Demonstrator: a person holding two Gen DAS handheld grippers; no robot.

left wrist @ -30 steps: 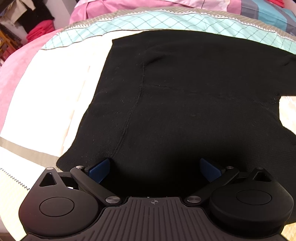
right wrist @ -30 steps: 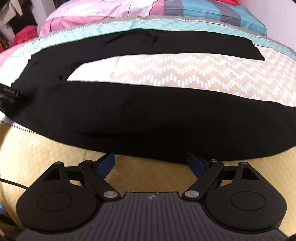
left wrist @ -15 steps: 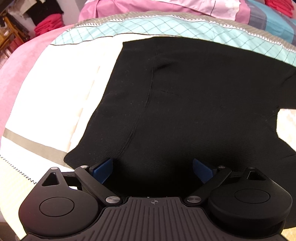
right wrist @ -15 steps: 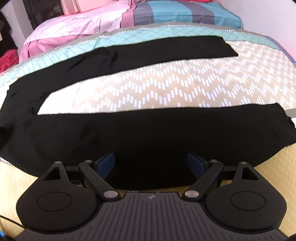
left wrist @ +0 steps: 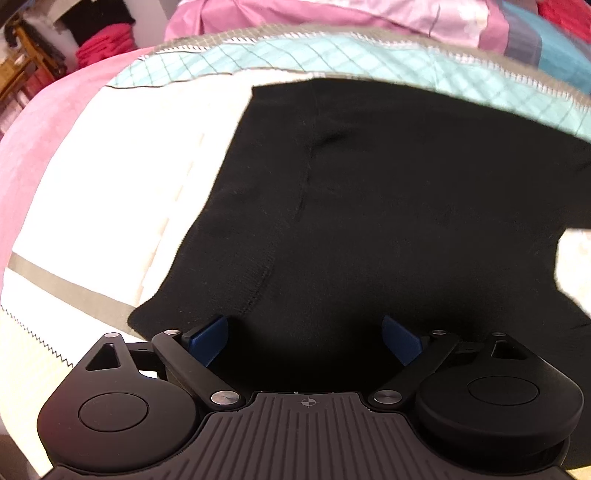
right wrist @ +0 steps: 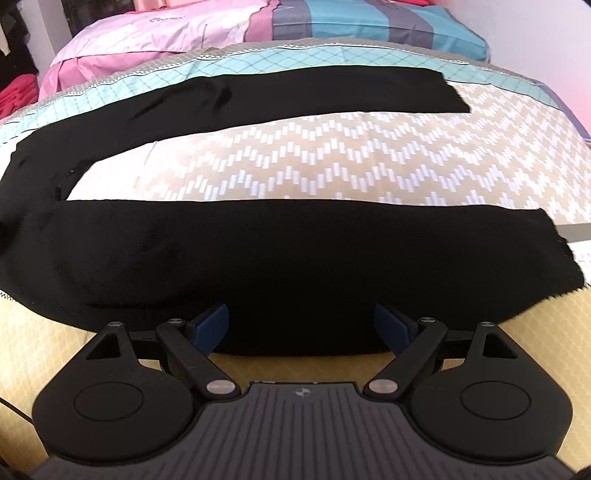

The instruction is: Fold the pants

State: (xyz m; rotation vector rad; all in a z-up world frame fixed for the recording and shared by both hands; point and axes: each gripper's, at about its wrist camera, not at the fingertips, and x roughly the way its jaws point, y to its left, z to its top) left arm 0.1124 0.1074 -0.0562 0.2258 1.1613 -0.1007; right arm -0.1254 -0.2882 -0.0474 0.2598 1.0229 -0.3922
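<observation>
Black knit pants (left wrist: 369,206) lie spread flat on the bed. The left wrist view shows the waist end, with a seam running down toward me. My left gripper (left wrist: 304,338) is open, its blue pads over the near waist edge. The right wrist view shows both legs (right wrist: 280,254) stretched out to the right, parted in a V, with the far leg (right wrist: 295,96) near the turquoise band. My right gripper (right wrist: 301,325) is open at the near leg's lower edge, with fabric between its pads.
The bed cover (right wrist: 332,162) has a beige zigzag panel, a turquoise band and a white panel (left wrist: 129,177). Pink and striped pillows (right wrist: 258,22) lie at the head. Red and dark clothes (left wrist: 103,40) are stacked beyond the bed's left side.
The left gripper has shifted left along the waist and closer to it. The right gripper has moved right along the near leg, bringing both leg ends into view. Both stay open.
</observation>
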